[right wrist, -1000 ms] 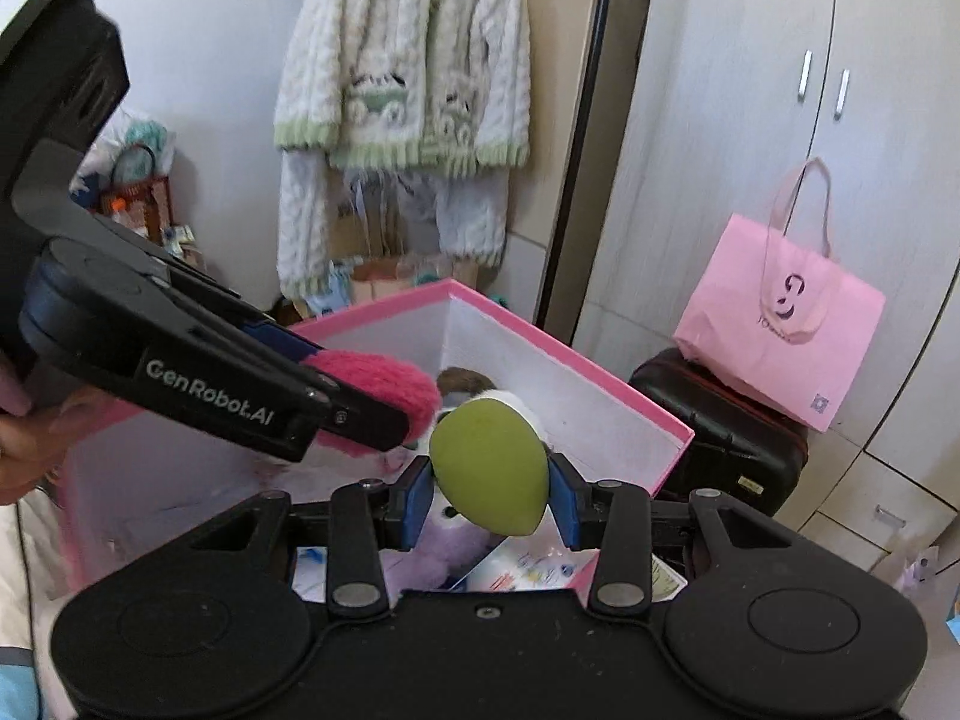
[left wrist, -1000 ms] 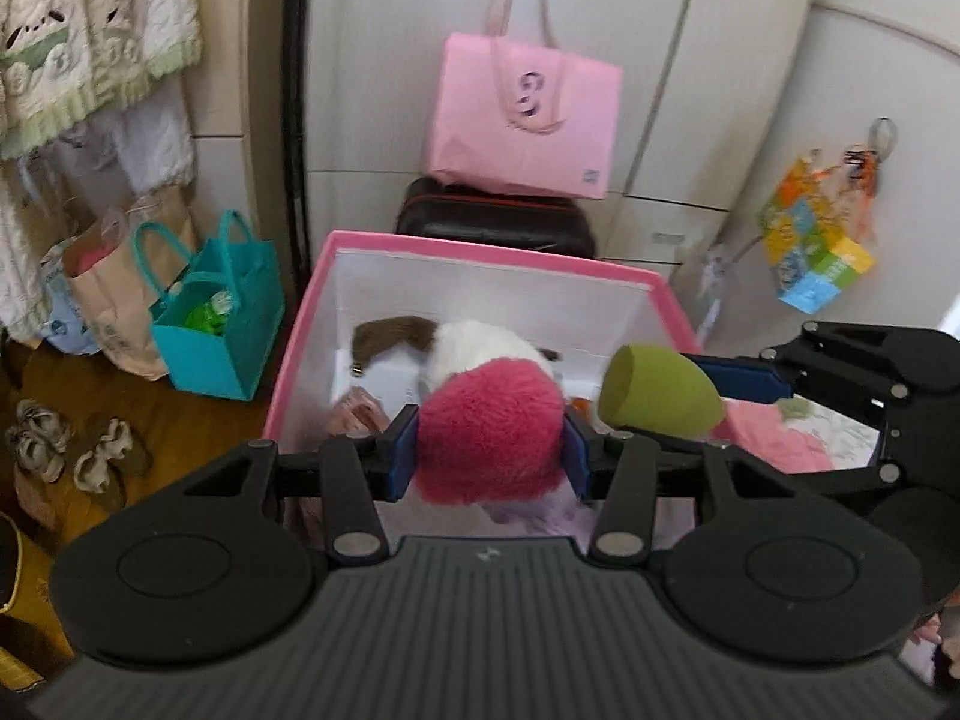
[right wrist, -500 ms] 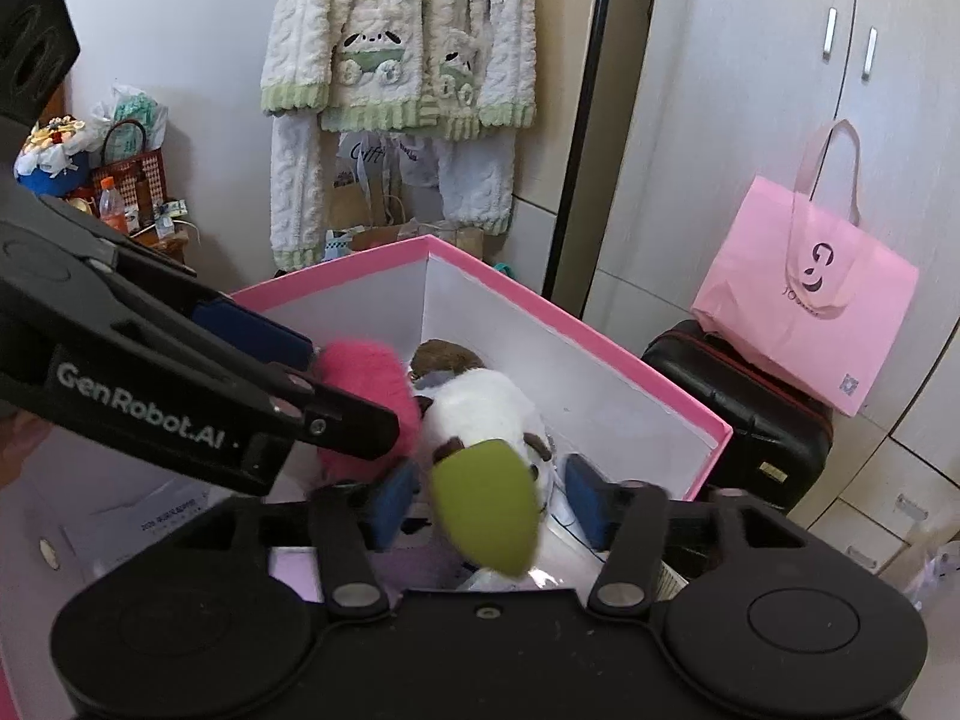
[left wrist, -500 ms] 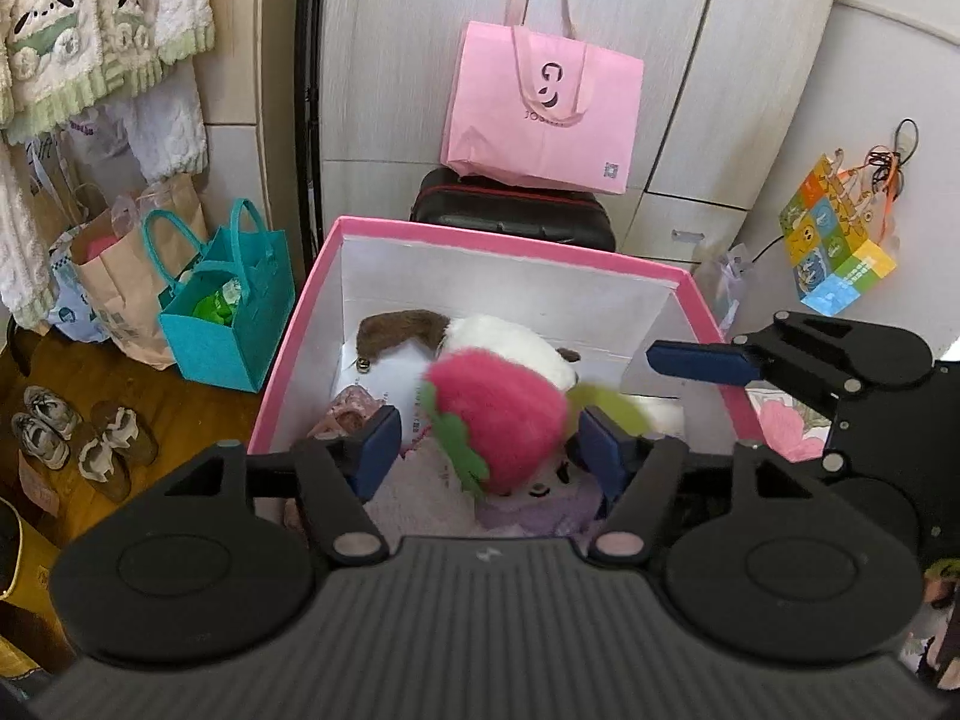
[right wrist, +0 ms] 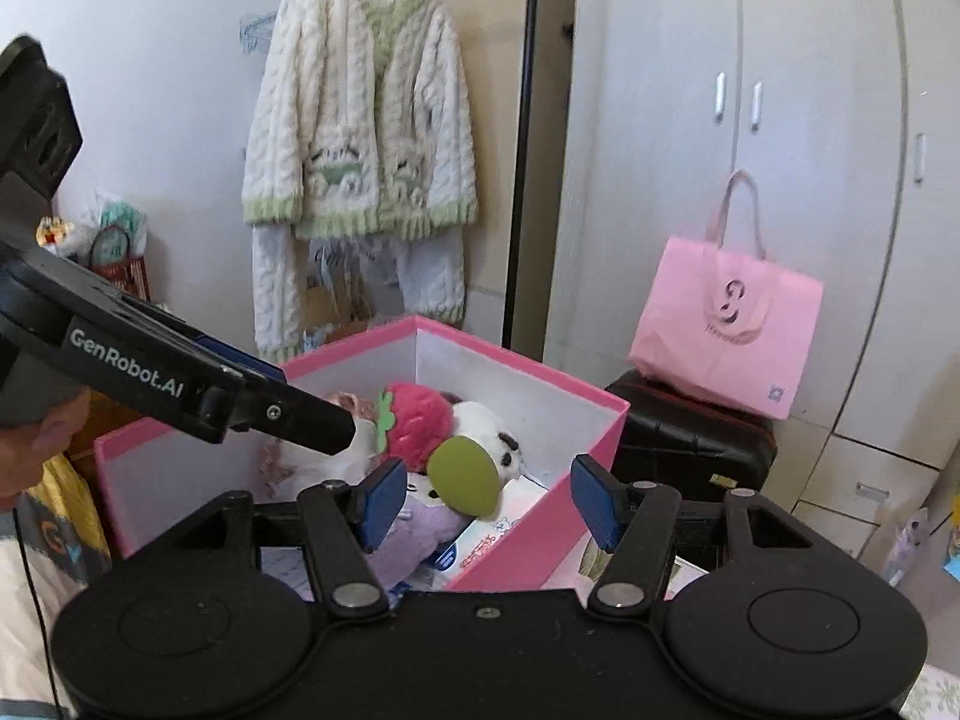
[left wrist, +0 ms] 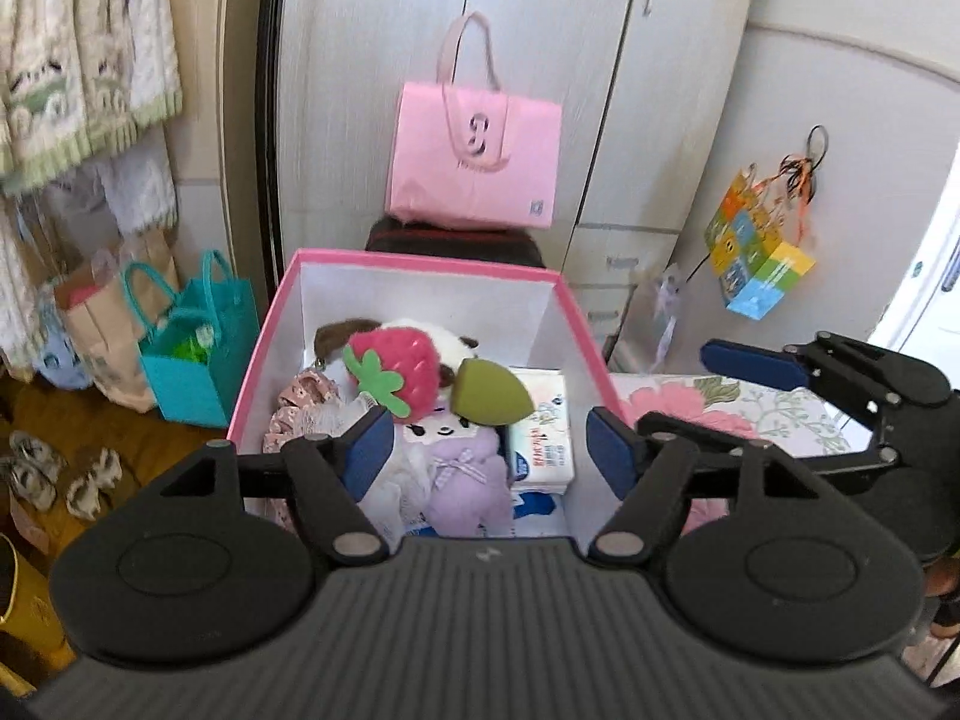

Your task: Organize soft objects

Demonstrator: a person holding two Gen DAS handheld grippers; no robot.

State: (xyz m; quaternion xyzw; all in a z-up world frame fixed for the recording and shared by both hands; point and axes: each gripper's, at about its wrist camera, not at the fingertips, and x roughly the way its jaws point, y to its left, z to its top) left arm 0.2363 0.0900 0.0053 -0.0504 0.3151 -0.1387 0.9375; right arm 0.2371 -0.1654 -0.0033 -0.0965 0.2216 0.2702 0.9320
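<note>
A pink-rimmed white box (left wrist: 282, 300) (right wrist: 594, 456) holds soft things. A pink plush strawberry (left wrist: 399, 369) (right wrist: 420, 423) and a green egg-shaped sponge (left wrist: 489, 399) (right wrist: 465, 474) lie in it on top of a white and brown plush (left wrist: 444, 339), a purple plush (left wrist: 468, 474) and a tissue pack (left wrist: 543, 420). My left gripper (left wrist: 489, 450) is open and empty above the box's near edge. My right gripper (right wrist: 486, 504) is open and empty above the box too; it also shows in the left wrist view (left wrist: 750, 360).
A pink tote bag (left wrist: 474, 162) sits on a black suitcase (right wrist: 690, 444) behind the box, against white cupboards. A teal bag (left wrist: 192, 360) and shoes (left wrist: 36, 468) are on the floor to the left. A knitted cardigan (right wrist: 360, 138) hangs on the wall. A floral bedsheet (left wrist: 750, 402) lies at right.
Both grippers opened. The strawberry dropped from the left one and the green sponge from the right one into the box. Both grippers have pulled back and up.
</note>
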